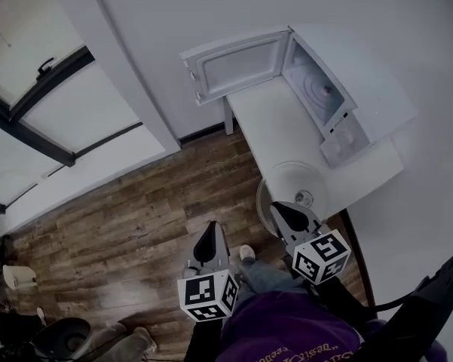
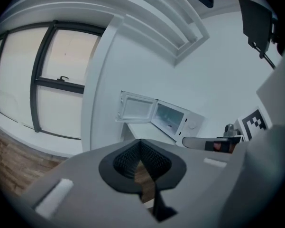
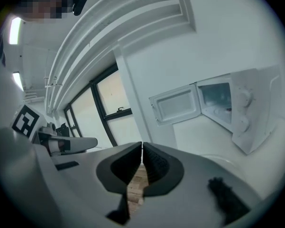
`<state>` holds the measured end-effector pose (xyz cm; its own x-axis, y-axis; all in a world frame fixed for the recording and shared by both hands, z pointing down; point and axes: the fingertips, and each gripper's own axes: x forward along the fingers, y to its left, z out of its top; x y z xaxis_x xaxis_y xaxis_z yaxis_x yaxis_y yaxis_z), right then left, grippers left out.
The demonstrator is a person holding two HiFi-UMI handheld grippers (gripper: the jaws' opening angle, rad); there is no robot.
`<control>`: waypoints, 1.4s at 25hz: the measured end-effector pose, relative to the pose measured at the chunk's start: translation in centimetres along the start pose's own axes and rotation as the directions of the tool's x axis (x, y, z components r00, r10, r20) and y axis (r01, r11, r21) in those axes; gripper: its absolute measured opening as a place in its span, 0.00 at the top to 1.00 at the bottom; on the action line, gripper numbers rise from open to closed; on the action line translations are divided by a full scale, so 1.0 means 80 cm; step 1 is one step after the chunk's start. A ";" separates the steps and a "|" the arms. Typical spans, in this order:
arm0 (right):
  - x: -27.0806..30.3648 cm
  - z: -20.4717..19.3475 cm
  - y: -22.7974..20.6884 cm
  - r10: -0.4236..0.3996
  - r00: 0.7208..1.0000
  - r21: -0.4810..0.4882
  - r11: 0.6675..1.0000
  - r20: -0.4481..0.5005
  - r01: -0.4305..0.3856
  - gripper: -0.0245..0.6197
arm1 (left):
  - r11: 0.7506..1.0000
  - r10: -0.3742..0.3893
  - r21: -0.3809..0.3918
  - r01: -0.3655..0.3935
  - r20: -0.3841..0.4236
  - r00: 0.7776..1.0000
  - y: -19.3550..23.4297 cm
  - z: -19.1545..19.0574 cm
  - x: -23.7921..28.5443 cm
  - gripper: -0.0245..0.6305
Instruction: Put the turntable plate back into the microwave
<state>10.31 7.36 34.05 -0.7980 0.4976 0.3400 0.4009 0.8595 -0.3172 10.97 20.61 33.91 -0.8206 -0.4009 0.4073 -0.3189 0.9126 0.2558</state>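
White and mostly bare, the surface (image 1: 275, 123) carried the microwave (image 1: 362, 89) along its far right edge. Its door (image 1: 237, 66) was swung wide over the far left corner, so the way into the cavity looked unobstructed. The turntable plate (image 1: 290, 183) lay flat at the near edge, not yet in the microwave, probably parked there within easy reach. The right claw (image 1: 292, 216) hung just short of the plate's near rim, pinched closed with nothing in it. The left claw (image 1: 209, 236), equally closed and empty, hovered over the wooden floor (image 1: 136, 217), well clear of the surface's left edge.
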 end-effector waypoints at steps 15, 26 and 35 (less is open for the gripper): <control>-0.035 -0.003 -0.108 -0.378 0.925 0.191 0.911 0.038 0.365 0.94 | 0.894 -0.396 0.141 0.426 -0.198 0.897 -0.092 0.009 0.131 0.96; -0.057 -0.019 -0.128 -0.706 0.708 0.392 0.652 0.002 0.649 0.94 | 0.639 -0.623 0.194 0.744 -0.436 0.649 -0.131 0.012 0.197 0.96; -0.092 -0.057 -0.119 -0.849 0.524 0.506 0.424 -0.067 0.751 0.94 | 0.444 -0.654 0.175 0.879 -0.607 0.451 -0.157 -0.026 0.202 0.96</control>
<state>14.43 -3.94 38.62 -0.7283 -0.4608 0.5071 -0.6572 0.6792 -0.3267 2.69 2.52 39.15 0.1263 -0.8267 0.5483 -0.9456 0.0667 0.3185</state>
